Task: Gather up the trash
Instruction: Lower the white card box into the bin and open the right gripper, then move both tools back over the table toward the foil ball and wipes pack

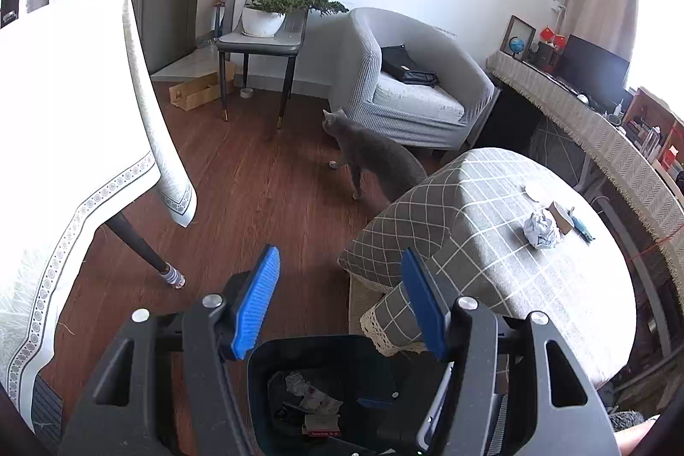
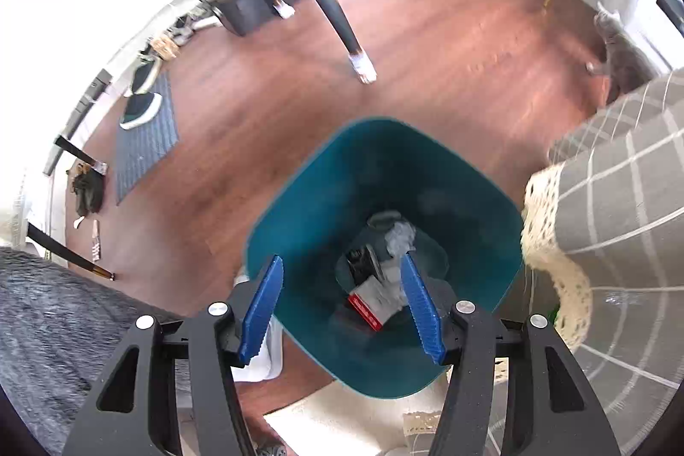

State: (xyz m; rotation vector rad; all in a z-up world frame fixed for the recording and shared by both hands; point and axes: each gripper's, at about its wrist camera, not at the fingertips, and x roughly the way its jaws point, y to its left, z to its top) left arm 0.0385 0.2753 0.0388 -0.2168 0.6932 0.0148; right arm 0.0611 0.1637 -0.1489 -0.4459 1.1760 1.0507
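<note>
A teal trash bin (image 2: 453, 182) stands on the wood floor beside the checked table; it also shows in the left wrist view (image 1: 265, 370). Inside lie crumpled paper (image 2: 399, 236), a red-edged packet (image 2: 370, 304) and dark scraps. My right gripper (image 2: 342, 302) is open and empty, right above the bin's mouth. My left gripper (image 1: 340, 300) is open and empty, above the bin and the table's corner. On the checked table (image 1: 491, 276) lie a crumpled paper ball (image 1: 541, 229), a small cardboard box (image 1: 561, 216), a dark blue-green item (image 1: 582, 227) and a white piece (image 1: 536, 191).
A grey cat (image 1: 372, 152) stands on the floor between the checked table and a grey armchair (image 1: 410, 80). A white-clothed table (image 1: 64, 114) with a black leg (image 1: 145, 255) is at the left. A chair with a potted plant (image 1: 265, 16) stands by the far wall.
</note>
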